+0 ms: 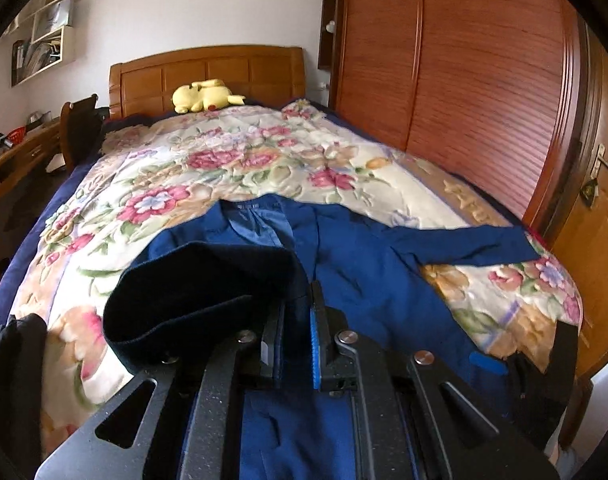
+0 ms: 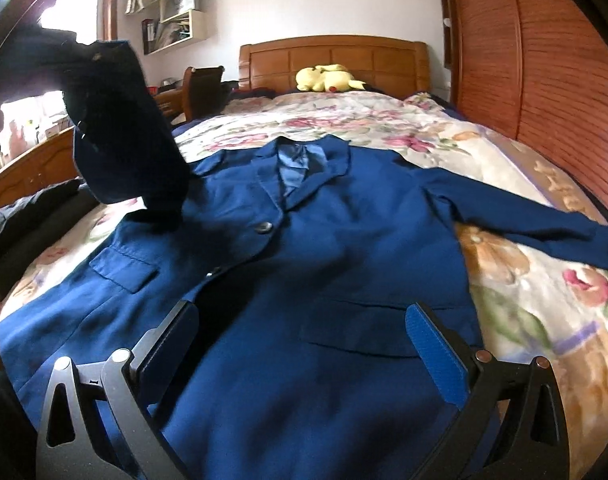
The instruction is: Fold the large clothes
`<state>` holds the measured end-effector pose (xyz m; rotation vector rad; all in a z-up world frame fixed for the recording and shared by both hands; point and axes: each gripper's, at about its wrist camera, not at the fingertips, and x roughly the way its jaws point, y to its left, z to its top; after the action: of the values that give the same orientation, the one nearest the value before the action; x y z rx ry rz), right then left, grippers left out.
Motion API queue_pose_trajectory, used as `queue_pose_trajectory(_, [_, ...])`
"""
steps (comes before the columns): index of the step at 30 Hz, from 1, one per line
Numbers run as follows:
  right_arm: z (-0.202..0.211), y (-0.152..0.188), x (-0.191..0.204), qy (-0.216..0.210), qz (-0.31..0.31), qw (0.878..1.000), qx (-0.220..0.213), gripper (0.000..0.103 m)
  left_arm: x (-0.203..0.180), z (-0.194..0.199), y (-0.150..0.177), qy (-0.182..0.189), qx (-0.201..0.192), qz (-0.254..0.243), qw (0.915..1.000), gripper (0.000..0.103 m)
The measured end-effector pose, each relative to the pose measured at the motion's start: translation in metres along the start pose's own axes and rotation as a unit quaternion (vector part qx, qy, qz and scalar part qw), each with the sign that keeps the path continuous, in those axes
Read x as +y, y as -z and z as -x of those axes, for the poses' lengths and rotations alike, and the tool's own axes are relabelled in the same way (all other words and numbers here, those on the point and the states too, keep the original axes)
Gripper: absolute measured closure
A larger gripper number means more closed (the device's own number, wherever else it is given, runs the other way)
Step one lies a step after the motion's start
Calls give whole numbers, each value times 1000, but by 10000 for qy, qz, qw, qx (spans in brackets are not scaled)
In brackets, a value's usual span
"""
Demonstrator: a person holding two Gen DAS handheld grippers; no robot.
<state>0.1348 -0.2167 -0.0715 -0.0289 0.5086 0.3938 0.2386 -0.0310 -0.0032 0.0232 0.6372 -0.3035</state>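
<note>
A dark blue suit jacket point(image 2: 344, 220) lies face up on the floral bedspread point(image 2: 384, 120), collar toward the headboard. My left gripper point(image 1: 297, 296) is shut on the jacket's left sleeve point(image 1: 191, 292), whose cuff curls out to the left of the fingers. In the right wrist view that sleeve point(image 2: 123, 140) is raised off the bed at the upper left. The other sleeve point(image 2: 524, 212) lies stretched out to the right. My right gripper point(image 2: 301, 306) hangs open above the jacket's lower front, between the two pocket flaps, with nothing between its fingers.
A yellow plush toy point(image 2: 328, 78) lies by the wooden headboard point(image 2: 332, 56). Dark clothes point(image 2: 31, 224) are piled at the bed's left edge. A wooden wardrobe point(image 1: 464, 60) lines the right side, with a door point(image 1: 596, 200) beyond it. A desk and chair point(image 1: 79, 128) stand on the left.
</note>
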Motion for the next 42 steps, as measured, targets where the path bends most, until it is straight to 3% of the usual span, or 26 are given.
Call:
queue_pose_trajectory(6, [1, 2, -9, -11, -71, 10000, 15, 0, -13, -8, 18, -59, 400, -172, 9990, 88])
queue_pose_trajectory(11, [-1, 2, -6, -4, 14, 10000, 73, 0, -22, 3, 38, 184, 402, -285, 9986, 66])
queue_pose_trajectory(15, [0, 3, 2, 54, 164, 9998, 66, 0, -22, 14, 59, 523, 402, -235, 9975, 59])
queue_pose_trajectory(17, [1, 3, 6, 37, 204, 9998, 67, 0, -13, 22, 69, 499, 313, -131, 9982, 42])
queue_pose_trajectory(21, [4, 1, 18, -103, 310, 9995, 17, 0, 13, 33, 87, 424, 148, 189, 9988, 31])
queue_pose_trajectory(32, [-5, -3, 65, -498, 787, 9956, 81, 1, 106, 51, 140, -424, -70, 991, 9941, 30])
queue_pose_trajectory(39, [-12, -14, 102, -908, 1199, 9883, 270, 4, 142, 75, 163, -788, -413, 1127, 9896, 30])
queue_pose_trajectory(42, [-17, -13, 116, -891, 1322, 9864, 401, 8, 157, 86, 167, -961, -601, 1167, 9867, 30])
